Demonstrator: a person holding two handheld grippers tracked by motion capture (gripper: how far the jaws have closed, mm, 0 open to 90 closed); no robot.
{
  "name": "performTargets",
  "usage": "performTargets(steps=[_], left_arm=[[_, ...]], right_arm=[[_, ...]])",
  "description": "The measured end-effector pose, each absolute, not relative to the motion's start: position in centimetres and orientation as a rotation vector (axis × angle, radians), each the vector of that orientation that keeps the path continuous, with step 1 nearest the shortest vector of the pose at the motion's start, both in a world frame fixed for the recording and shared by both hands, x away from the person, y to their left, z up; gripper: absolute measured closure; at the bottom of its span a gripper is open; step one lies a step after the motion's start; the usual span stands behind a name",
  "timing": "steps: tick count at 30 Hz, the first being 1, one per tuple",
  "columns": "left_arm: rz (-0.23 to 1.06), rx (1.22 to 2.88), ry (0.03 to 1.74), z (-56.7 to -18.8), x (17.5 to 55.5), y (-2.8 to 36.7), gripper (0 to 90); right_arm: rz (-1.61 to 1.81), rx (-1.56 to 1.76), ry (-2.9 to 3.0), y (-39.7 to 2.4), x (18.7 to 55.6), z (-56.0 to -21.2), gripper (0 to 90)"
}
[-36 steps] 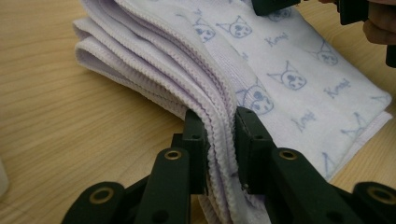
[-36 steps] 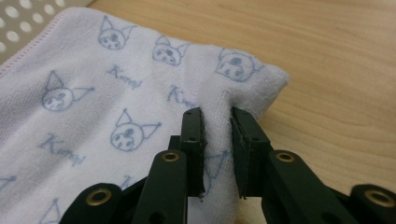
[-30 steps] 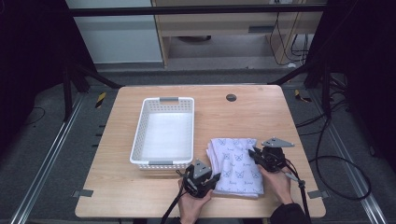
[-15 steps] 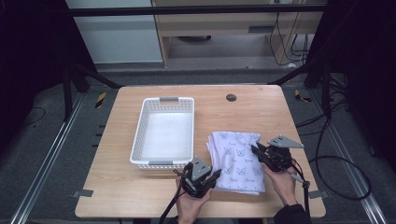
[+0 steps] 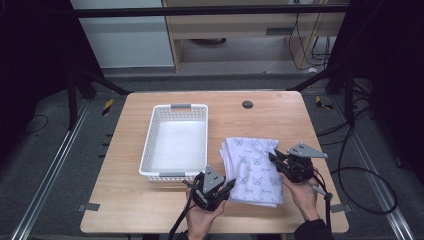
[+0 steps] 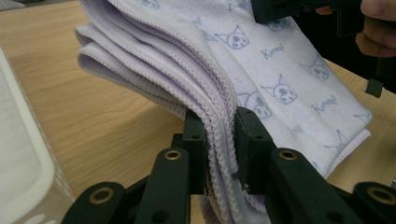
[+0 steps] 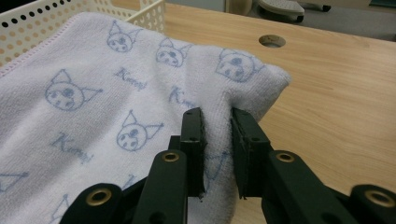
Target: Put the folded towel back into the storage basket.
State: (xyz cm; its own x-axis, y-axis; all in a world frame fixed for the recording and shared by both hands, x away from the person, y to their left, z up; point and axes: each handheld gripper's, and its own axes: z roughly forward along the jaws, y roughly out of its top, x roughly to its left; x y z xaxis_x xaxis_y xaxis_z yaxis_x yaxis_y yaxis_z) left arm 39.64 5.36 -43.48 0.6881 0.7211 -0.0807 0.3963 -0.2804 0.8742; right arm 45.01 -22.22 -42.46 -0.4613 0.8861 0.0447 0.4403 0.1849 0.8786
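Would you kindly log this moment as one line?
left claw: shut on towel | right claw: shut on towel | basket: empty

I'm getting even overhead light on the table (image 5: 280, 120), dark surroundings, soft grainy detail up high; the nearest jaws are blurring in both gripper views.

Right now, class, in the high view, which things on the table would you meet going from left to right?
White basket → left gripper, shut on the near left edge of the folded towel → right gripper, shut on the towel's right edge.
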Motion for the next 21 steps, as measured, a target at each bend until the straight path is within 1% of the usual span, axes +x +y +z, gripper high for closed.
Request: performTargets(steps=[13,21], left_arm=[[0.43,1.892,0.856,-42.0,39.9,5.8,74.9],[0.457,1.876,0.84,-40.4,40.1,6.6,74.9]], right_arm=[[1.236,1.218,1.961,-21.7,45.2,-41.3,76.0],[1.278,1.2,1.935,-21.3,45.4,-39.8,76.0]])
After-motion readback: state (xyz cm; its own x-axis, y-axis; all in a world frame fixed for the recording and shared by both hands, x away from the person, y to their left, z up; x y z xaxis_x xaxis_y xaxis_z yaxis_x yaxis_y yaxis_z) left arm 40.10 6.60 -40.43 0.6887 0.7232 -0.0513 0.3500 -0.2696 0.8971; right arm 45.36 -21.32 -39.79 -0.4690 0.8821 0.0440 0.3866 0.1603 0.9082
